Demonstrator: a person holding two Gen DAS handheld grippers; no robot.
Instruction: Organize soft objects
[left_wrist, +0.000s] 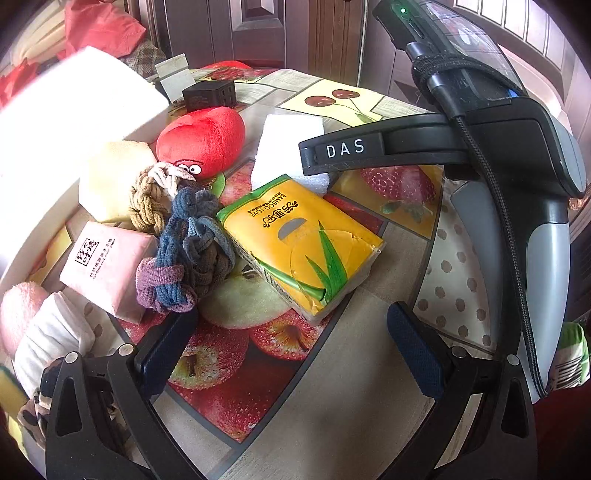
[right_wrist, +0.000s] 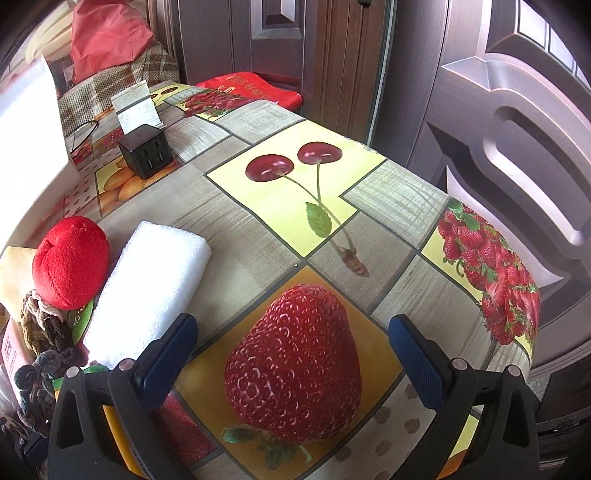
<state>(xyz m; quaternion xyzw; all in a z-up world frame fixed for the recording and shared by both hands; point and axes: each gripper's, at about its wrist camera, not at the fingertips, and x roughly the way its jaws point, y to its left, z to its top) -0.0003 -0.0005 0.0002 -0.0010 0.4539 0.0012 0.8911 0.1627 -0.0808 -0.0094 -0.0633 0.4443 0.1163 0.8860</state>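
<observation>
Soft things lie in a pile on the fruit-print table. In the left wrist view I see a yellow tissue pack (left_wrist: 303, 243), a blue-grey knotted rope toy (left_wrist: 192, 251), a tan knotted rope (left_wrist: 151, 195), a red plush (left_wrist: 203, 142), a white foam block (left_wrist: 288, 151), a pink tissue pack (left_wrist: 107, 269) and a cream sponge (left_wrist: 110, 177). My left gripper (left_wrist: 291, 347) is open and empty, just short of the yellow pack. My right gripper (right_wrist: 291, 350) is open and empty over the printed strawberry; the foam block (right_wrist: 147, 291) and red plush (right_wrist: 70, 262) lie to its left.
A large white box (left_wrist: 62, 147) stands at the left. A black charger cube (right_wrist: 146, 155) and a small card stand (right_wrist: 136, 110) sit at the back. Rolled cloths (left_wrist: 48, 332) lie at lower left. The table edge (right_wrist: 517, 295) curves on the right, with a door behind.
</observation>
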